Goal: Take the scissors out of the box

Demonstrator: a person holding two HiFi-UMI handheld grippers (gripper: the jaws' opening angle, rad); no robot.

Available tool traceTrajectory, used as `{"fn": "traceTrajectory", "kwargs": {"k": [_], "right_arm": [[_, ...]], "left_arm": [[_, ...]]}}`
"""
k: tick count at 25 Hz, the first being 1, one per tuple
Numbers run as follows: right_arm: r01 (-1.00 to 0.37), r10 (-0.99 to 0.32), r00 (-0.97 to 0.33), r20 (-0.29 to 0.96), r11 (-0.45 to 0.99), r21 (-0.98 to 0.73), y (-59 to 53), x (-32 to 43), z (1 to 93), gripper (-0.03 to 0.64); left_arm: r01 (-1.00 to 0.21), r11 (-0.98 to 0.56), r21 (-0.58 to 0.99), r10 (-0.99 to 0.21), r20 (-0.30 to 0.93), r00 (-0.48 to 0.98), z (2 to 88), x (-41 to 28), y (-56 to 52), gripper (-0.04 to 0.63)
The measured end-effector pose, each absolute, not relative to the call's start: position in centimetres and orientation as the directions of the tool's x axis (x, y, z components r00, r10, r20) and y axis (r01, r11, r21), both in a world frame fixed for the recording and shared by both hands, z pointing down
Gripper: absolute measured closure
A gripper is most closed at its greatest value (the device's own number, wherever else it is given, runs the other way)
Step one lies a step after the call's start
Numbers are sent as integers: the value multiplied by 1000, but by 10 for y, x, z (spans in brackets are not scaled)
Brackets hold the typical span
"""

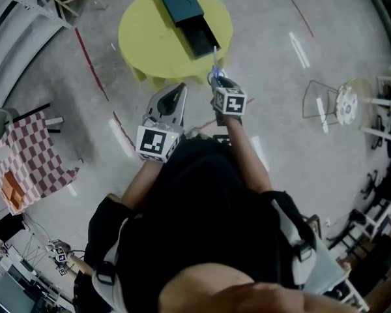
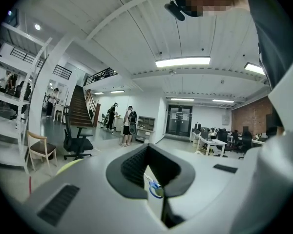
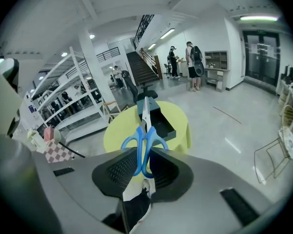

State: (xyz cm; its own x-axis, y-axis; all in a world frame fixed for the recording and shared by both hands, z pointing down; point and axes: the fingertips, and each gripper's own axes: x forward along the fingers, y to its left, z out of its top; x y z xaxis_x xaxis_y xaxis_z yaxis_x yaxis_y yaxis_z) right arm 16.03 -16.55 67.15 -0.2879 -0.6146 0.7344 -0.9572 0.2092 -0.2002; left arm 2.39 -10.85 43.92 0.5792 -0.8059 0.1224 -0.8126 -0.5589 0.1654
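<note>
Inside the right claw (image 3: pixel 142 165), clenched on their blue handles, the scissors (image 3: pixel 146 128) jut forward.

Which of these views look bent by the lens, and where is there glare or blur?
Left gripper view and right gripper view: strong fisheye, black rounded corners, straight lines bowed. Left gripper view: the ceiling light burns out to plain white. Head view: bright streaks of reflected light on the floor, milder bowing at the edges. Right gripper view: the scissors look crisp, with no smear.
</note>
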Motion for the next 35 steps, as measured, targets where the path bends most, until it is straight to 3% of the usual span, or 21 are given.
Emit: {"fn": "traceTrajectory", "kwargs": {"k": [20, 35], "right_arm": [[-906, -744, -421, 519, 321, -275, -57, 158, 552, 538], [-893, -852, -438, 285, 377, -245, -19, 113, 439, 538]], "left_arm": [[-844, -521, 130, -822, 190, 537, 438, 29, -14, 598], [-824, -544, 161, -817, 123, 564, 421, -3, -22, 598]]}}
